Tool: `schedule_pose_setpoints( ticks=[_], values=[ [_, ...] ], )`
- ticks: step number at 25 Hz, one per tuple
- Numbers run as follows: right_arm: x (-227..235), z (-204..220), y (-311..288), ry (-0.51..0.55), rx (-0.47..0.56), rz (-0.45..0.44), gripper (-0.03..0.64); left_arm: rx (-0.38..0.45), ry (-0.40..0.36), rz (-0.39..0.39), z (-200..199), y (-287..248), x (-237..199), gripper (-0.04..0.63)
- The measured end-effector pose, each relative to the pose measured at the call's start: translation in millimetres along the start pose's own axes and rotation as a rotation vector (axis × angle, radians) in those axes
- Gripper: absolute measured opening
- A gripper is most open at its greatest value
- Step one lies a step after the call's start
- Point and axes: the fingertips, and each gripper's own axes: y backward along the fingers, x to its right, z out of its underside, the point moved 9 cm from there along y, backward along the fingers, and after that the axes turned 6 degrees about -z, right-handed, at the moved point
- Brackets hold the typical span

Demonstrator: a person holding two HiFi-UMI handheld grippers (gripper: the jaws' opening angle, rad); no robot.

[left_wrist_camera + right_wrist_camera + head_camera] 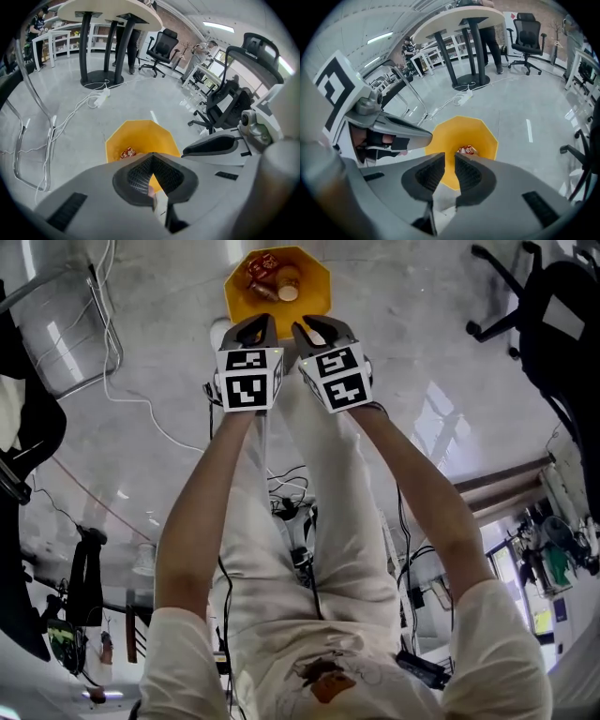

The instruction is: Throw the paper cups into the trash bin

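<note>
Hovering over yellow trash bin point(319, 282) holding paper cup point(287, 285): left tongs point(264, 326) closed, right tongs point(313, 330) ajar, both empty; bumping rim could topple it.

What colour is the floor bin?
The trash bin is yellow, clearest in the right gripper view.

Both arms reach straight out in front, side by side. The left arm point(202, 512) holds the left gripper point(261, 331), and the right arm point(422, 493) holds the right gripper point(314, 334). The two grippers sit close together (almost touching). The left gripper's jaws meet at their tips. The right gripper's jaws stand a little apart and are empty.
</note>
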Motion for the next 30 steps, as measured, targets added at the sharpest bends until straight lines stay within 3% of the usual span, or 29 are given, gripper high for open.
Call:
schedule_pose_setpoints(
  ticks=[7,21,30],
  values=[
    [-24,-23,66,-0.067,0.067,0.0,0.057,0.02,-0.003,0.002,-27,66,20,0.005],
    [-102,-75,201,-0.006,0.147,-0.041,0.013,0.051,-0.034,0.017,-50,231,62,0.005],
    [-161,-126,299,0.032,0.268,-0.103,0.008,0.155,0.058,0.025,-85,341,79,0.005]
  ],
)
